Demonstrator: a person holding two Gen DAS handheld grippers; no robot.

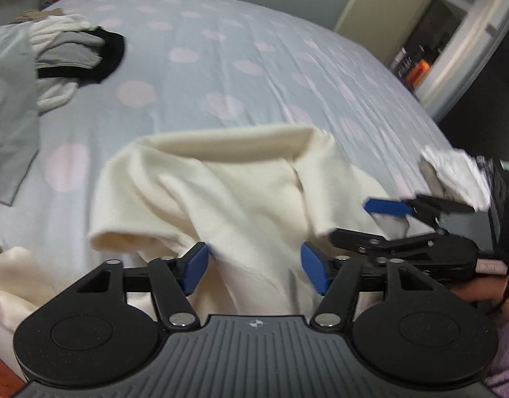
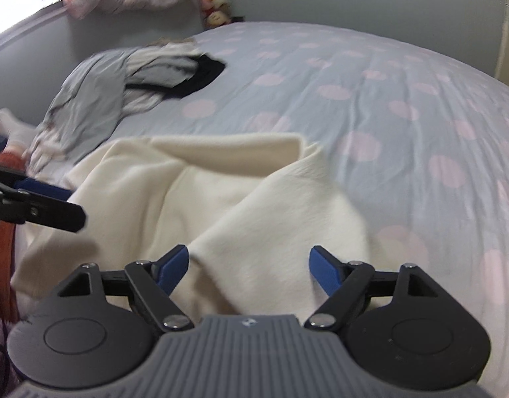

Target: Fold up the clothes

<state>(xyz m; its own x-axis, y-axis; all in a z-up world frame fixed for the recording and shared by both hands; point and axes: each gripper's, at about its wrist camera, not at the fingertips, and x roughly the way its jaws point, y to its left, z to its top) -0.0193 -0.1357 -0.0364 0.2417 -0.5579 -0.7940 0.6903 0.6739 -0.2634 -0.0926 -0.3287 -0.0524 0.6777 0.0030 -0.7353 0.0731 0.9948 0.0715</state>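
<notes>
Left gripper (image 1: 254, 267) open over cream garment (image 1: 241, 192).

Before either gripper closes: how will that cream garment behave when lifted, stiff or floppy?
Probably floppy: the cream garment lies in soft rumpled folds on the bedspread. Likely light, since thin edges curl up unsupported. Pinched at one spot it would probably drape and sag; the left gripper and right gripper stand open over it.

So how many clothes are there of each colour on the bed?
Cream: 1, the cream garment in front of both grippers.
Grey: 1, the grey garment at the far side.
Black: 1, the black garment in the pile.
White: 1, the white garment in the pile.
Total: 4 that I can tell apart; the pile may hide more.
</notes>
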